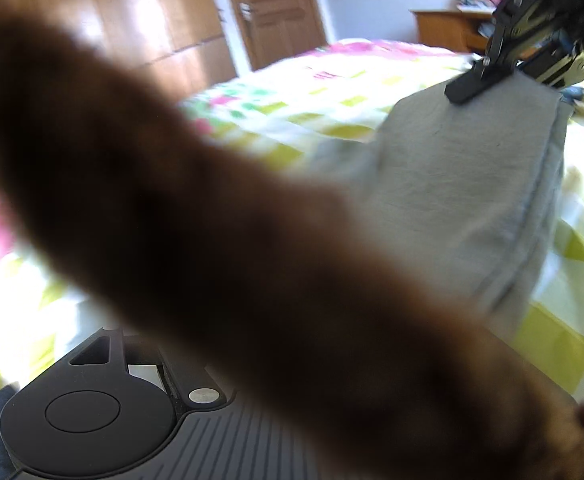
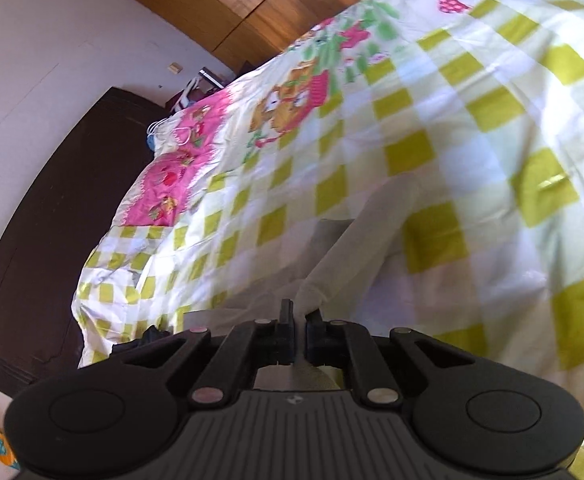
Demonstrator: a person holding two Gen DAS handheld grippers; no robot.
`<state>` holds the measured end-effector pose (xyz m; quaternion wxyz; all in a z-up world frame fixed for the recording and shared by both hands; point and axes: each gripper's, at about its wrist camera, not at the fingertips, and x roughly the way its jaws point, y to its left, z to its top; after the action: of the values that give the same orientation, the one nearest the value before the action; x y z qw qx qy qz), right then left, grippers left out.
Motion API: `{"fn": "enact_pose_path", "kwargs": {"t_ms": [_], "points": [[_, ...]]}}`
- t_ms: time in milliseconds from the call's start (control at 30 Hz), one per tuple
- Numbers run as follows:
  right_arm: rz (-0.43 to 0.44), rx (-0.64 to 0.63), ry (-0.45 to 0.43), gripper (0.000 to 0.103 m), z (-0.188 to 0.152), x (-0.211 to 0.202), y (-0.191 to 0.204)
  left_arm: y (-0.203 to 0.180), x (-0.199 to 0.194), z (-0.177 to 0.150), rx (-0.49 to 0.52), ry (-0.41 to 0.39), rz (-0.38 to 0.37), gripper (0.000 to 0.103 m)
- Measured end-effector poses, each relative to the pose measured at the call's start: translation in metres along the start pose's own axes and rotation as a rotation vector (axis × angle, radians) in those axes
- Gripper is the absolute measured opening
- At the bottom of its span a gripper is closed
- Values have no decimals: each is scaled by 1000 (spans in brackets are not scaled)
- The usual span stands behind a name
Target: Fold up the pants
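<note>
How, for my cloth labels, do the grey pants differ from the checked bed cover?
The grey pants are plain, while the bed cover is checked in yellow-green with pink cartoon prints. The pants rise to a peak where the right gripper pinches their edge, while the bed cover lies spread out. Both are soft fabric.

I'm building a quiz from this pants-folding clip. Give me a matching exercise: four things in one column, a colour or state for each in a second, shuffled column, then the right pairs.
Things
1. pants
2. bedspread
3. right tongs
4. wardrobe

Colour or state
A. glossy brown wood
B. closed on a fabric edge
C. grey, lifted, hanging down
D. checked in white and yellow-green, with pink patches

Pairs: 1-C, 2-D, 3-B, 4-A
</note>
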<state>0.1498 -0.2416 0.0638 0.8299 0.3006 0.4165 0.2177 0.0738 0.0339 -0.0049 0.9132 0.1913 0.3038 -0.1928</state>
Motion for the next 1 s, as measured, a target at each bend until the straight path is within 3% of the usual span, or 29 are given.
{"fn": "enact_pose_path", "kwargs": {"t_ms": [233,400,533,700,767,1000], "points": [[18,-198,110,24,-5,70,108,46,-16,-33,-32,15,102,72],[-7,-324,225,24,-32,133,157,76,-26,-63,-153,23,80,72],[-42,-385,329,24,-59,172,177,86,-26,-78,-234,8,42,72],[-91,-449,379,24,-79,196,192,94,-28,-88,-283,-22,19,72],[-102,-475,401,29,-84,199,197,98,-31,-93,-301,-28,12,72],[-32,-434,423,40,-84,192,204,107,-52,-110,-333,-41,4,72]]}}
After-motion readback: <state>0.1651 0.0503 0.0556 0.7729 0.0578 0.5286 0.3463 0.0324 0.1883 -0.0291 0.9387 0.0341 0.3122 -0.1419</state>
